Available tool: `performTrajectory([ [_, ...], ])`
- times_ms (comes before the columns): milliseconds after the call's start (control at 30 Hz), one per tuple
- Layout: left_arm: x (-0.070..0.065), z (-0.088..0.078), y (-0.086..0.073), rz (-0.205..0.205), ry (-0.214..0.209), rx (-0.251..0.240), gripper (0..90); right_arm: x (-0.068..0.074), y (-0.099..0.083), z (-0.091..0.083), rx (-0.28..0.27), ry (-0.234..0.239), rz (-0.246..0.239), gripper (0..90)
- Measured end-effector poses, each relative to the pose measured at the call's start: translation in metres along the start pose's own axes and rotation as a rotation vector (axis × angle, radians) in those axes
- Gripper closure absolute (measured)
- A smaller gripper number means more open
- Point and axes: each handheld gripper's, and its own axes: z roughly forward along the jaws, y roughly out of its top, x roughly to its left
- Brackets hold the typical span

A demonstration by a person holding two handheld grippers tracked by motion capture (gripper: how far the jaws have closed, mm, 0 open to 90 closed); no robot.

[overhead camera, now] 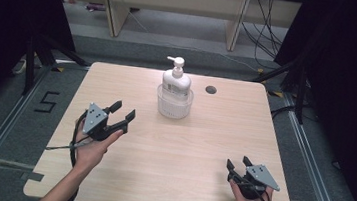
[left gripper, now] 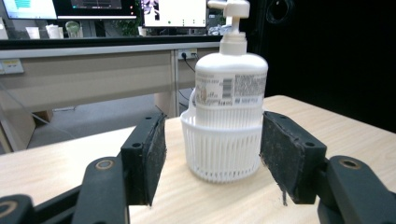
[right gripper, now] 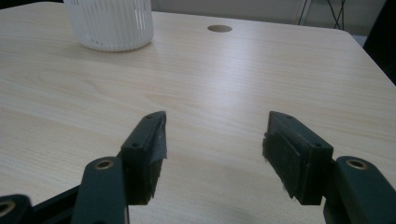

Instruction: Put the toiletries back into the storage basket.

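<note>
Left tool [overhead camera: 124,111] hovers over the left half of the light wooden desk [overhead camera: 201,148], jaws spread wide and empty, aimed at the white plastic pump bottle [overhead camera: 176,82]. That bottle stands upright inside a white ribbed plastic basket [overhead camera: 173,105] near the far edge of the desk, just left of the round cable hole [overhead camera: 211,90]. Right tool [overhead camera: 239,165] rests low at the near right corner, jaws likewise apart and holding nothing. Judgement: the reach is under way. Approach level, centre the jaws on the basket wall or bottle body, and close gently, since the basket probably slides easily. Steadying the basket with the right tool appears advisable.
</note>
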Motion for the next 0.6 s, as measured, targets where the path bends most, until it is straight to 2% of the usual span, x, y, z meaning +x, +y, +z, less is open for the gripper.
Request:
performTrajectory([
  [33, 0.001, -0.003, -0.003, -0.001, 0.004, 0.004, 39.9, 0.003, 0.000, -0.001, 0.012, 0.004, 0.040, 39.5],
  [333, 0.006, -0.028, -0.032, -0.022, 0.026, 0.031, 39.7, 0.003, -0.001, 0.001, -0.001, 0.010, 0.042, 39.5],
  [367, 0.007, -0.030, -0.036, -0.021, 0.030, 0.042, 39.7, 0.004, 0.000, -0.001, 0.017, 0.005, 0.053, 39.5],
  [400, 0.008, -0.032, -0.039, -0.018, 0.032, 0.044, 39.7, 0.001, 0.000, 0.000, -0.003, 0.001, 0.009, 39.5],
  [600, 0.008, -0.038, -0.057, -0.013, 0.045, 0.065, 39.8, 0.001, 0.000, 0.000, 0.002, 0.006, 0.011, 39.5],
])
